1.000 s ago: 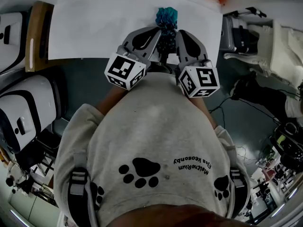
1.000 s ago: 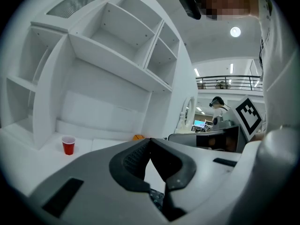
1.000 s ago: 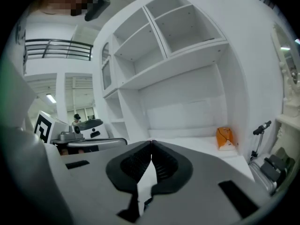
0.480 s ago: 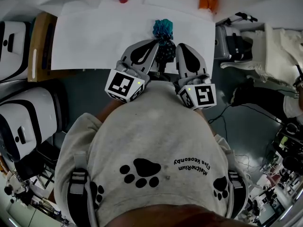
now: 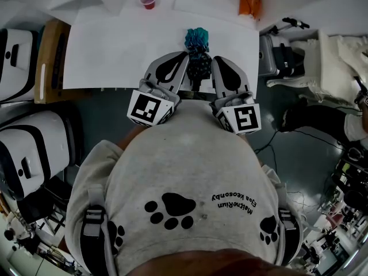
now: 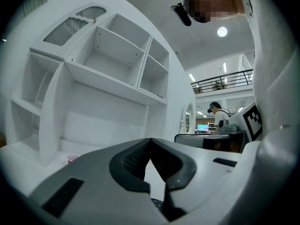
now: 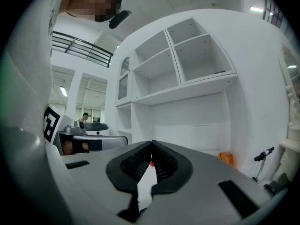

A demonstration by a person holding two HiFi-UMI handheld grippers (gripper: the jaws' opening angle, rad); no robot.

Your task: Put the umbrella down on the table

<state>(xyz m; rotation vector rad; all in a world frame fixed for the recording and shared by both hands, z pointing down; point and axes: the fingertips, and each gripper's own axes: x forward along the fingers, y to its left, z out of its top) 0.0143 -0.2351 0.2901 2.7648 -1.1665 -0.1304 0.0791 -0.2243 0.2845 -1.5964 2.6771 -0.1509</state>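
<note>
A folded dark umbrella (image 5: 199,66) with a teal end (image 5: 197,38) lies lengthwise on the white table (image 5: 115,45), seen in the head view. Its near end is hidden behind my grippers. My left gripper (image 5: 183,55) and right gripper (image 5: 216,59) are held side by side close to my chest, pointing level at the table, one on each side of the umbrella. In the left gripper view the left gripper (image 6: 150,142) has its tips together with nothing between them. The right gripper (image 7: 151,144) is shut the same way. Whether either touches the umbrella I cannot tell.
A red cup (image 5: 148,0) and an orange object (image 5: 249,3) stand at the table's far edge, below a white shelf unit (image 6: 108,69). A wooden board (image 5: 49,62) and white machines (image 5: 29,148) are at the left, bags and gear (image 5: 276,50) at the right.
Both grippers have risen a little, still shut and side by side. The umbrella keeps its spot on the table. The head view has shifted, so the red cup now shows.
</note>
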